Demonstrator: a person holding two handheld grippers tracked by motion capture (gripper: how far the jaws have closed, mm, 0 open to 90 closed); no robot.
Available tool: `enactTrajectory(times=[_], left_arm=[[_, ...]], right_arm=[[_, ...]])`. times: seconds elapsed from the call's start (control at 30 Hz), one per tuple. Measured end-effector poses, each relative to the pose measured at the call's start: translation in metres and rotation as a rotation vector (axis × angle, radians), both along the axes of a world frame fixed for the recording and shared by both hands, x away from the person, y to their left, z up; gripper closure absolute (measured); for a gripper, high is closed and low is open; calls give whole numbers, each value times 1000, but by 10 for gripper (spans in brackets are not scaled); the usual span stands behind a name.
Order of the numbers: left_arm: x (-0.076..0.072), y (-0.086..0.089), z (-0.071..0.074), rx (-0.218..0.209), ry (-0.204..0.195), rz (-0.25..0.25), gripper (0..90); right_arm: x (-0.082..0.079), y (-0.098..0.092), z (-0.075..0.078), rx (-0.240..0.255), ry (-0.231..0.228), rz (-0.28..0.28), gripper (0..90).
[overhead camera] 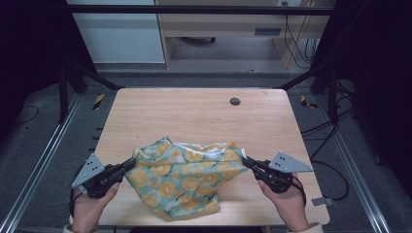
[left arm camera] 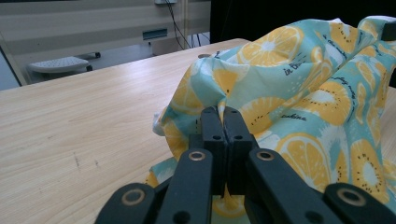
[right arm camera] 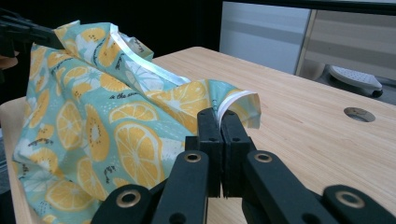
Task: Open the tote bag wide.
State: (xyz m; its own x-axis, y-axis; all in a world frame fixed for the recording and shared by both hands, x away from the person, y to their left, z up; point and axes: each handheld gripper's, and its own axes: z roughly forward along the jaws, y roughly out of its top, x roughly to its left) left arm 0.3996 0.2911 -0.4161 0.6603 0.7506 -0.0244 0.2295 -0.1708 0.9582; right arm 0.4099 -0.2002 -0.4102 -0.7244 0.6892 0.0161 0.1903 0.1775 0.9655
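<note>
cloth [overhead camera: 182,177]: lifted by two corners, so it hangs spread over the desk [overhead camera: 194,111]
left hand-held gripper [overhead camera: 132,162]: clamped tight on left corner
right hand-held gripper [overhead camera: 244,160]: pinching right hem, same reason

A: Where does the cloth [overhead camera: 183,177] sit?

B: On the tabletop [overhead camera: 194,114], by its near edge, about midway between the left and right edges.

A: And the 2 grippers?

B: The left gripper [overhead camera: 131,162] is at the cloth's left end, the right gripper [overhead camera: 244,161] at its right end, near the near right corner.

A: Anything behind?

B: A round hole [overhead camera: 235,101], toward the far edge.
</note>
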Motion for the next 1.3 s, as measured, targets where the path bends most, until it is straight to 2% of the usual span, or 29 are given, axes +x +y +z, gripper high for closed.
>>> enactTrajectory(times=[0.23,0.33,0.73,0.8,0.93,1.13,1.3], left_arm=[[-6,0,-5,-4,20,-8,899],[-9,1,-6,5,28,-14,899],[-14,2,-14,51,77,-86,899],[-16,3,-15,48,85,-107,898],[-20,6,-13,21,69,-135,898],[-22,5,-15,59,84,-157,898],[-22,3,-19,113,113,-165,899]], right_arm=[[-5,-2,-4,11,18,17,894],[-8,-2,-8,-4,29,29,894],[-12,-4,-19,-28,65,65,894],[-13,-5,-20,-31,68,69,894],[-15,-5,-23,-32,77,78,894],[-20,-5,-23,-41,74,102,895],[-23,-6,-27,-64,99,134,895]])
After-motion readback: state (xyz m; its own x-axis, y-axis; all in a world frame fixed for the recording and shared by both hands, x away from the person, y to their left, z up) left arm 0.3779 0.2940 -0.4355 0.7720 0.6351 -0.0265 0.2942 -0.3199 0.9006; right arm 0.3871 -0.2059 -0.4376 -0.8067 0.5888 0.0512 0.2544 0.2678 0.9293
